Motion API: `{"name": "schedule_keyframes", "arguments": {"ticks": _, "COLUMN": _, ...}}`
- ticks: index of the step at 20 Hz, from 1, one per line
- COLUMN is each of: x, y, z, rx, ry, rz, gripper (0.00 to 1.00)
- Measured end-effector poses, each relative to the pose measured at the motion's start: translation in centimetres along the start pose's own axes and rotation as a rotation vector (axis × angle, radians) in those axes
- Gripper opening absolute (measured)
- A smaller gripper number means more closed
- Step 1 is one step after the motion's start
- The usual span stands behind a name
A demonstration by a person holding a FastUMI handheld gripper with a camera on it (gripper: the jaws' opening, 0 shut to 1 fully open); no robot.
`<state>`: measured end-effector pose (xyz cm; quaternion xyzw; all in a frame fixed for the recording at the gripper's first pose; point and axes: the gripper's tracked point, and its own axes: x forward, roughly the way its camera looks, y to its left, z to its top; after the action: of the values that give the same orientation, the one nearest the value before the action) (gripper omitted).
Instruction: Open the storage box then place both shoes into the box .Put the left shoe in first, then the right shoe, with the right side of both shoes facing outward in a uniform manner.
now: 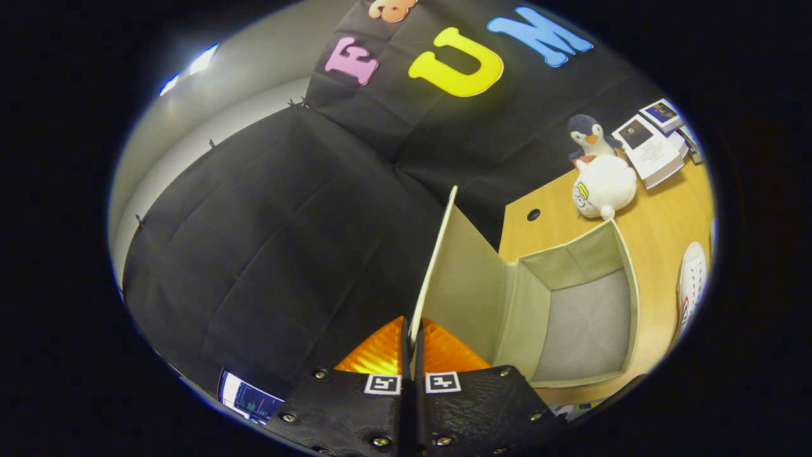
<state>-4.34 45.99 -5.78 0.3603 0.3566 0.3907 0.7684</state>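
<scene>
A light wooden desk [660, 222], with a round cable hole [533, 214] near its back edge, carried an open beige storage box [574, 317] with its lid raised. Behind the box sat a plush penguin [590, 136] and a white round plush toy [604, 186], with stacked books [656, 143] beside them. A white shoe [691, 279] lay just beside the box.

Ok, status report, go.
Gripper shut on box lid, lid raised. Storage box open, nothing inside. One white shoe on table beyond box. Nothing blocking.
</scene>
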Motion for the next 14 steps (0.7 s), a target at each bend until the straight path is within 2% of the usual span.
{"name": "schedule_keyframes", "arguments": {"ticks": 10, "x": 6.2, "y": 2.3, "z": -3.4, "rx": -0.186, "ry": 0.025, "rz": -0.042, "gripper": 0.01}}
{"name": "schedule_keyframes", "arguments": {"ticks": 12, "x": 7.3, "y": 2.8, "z": -3.6, "rx": -0.248, "ry": 0.034, "rz": -0.036, "gripper": 0.11}}
{"name": "schedule_keyframes", "arguments": {"ticks": 13, "x": 6.8, "y": 3.2, "z": -3.7, "rx": -0.295, "ry": 0.031, "rz": -0.029, "gripper": 0.33}}
{"name": "schedule_keyframes", "arguments": {"ticks": 14, "x": 6.7, "y": 3.6, "z": -3.5, "rx": -0.333, "ry": 0.022, "rz": -0.021, "gripper": 0.45}}
